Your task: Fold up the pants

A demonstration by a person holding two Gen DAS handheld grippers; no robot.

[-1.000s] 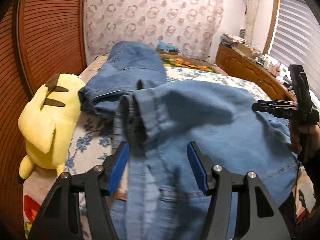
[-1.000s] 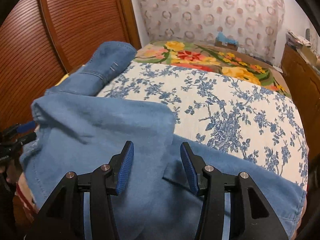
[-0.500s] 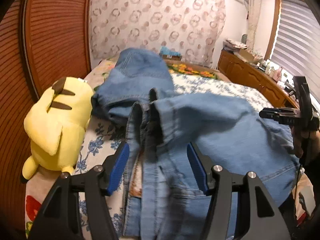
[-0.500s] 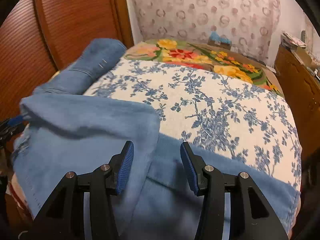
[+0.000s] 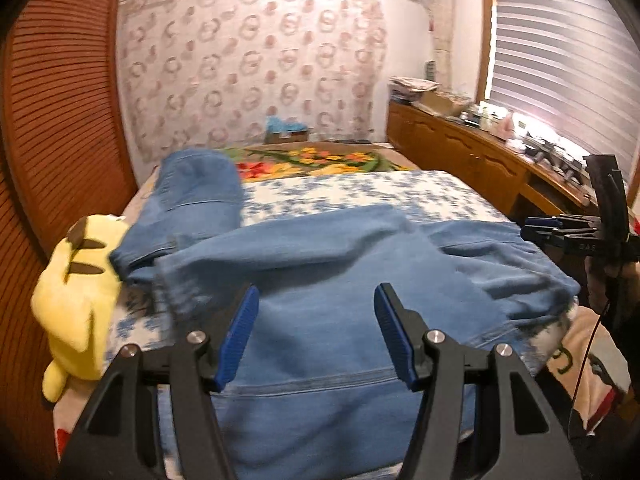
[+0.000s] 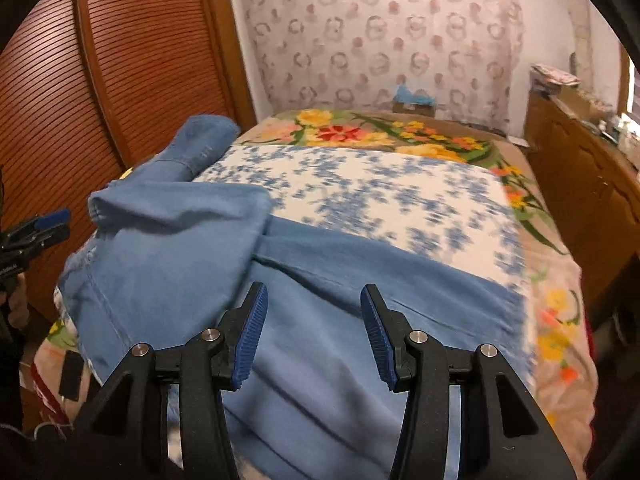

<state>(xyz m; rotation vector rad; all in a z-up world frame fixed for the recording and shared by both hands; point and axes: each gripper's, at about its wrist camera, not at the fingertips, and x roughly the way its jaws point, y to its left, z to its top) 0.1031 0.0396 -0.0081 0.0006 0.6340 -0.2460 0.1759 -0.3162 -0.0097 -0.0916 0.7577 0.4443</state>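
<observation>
Blue denim pants [image 5: 328,280] lie across the near end of the bed, one part folded over the rest, with a leg [image 5: 196,192] running toward the far left. In the right wrist view the same pants [image 6: 320,280] spread across the near bed. My left gripper [image 5: 316,320] hovers above the denim, open, nothing between its blue pads. My right gripper [image 6: 312,320] also hangs open over the cloth, empty. The right gripper [image 5: 540,232] shows at the right edge of the left wrist view, and the left gripper [image 6: 48,220] at the left edge of the right wrist view.
A yellow plush toy [image 5: 76,296] lies at the bed's left edge by the slatted wooden wardrobe [image 5: 52,120]. The bed cover [image 6: 360,192] is blue-flowered white, with a bright floral blanket [image 6: 360,132] beyond. A wooden dresser [image 5: 480,160] lines the right side under the window blind.
Both grippers have drawn back and risen from the denim, so more of the bed and room shows. The folded flap now lies flatter over the pants.
</observation>
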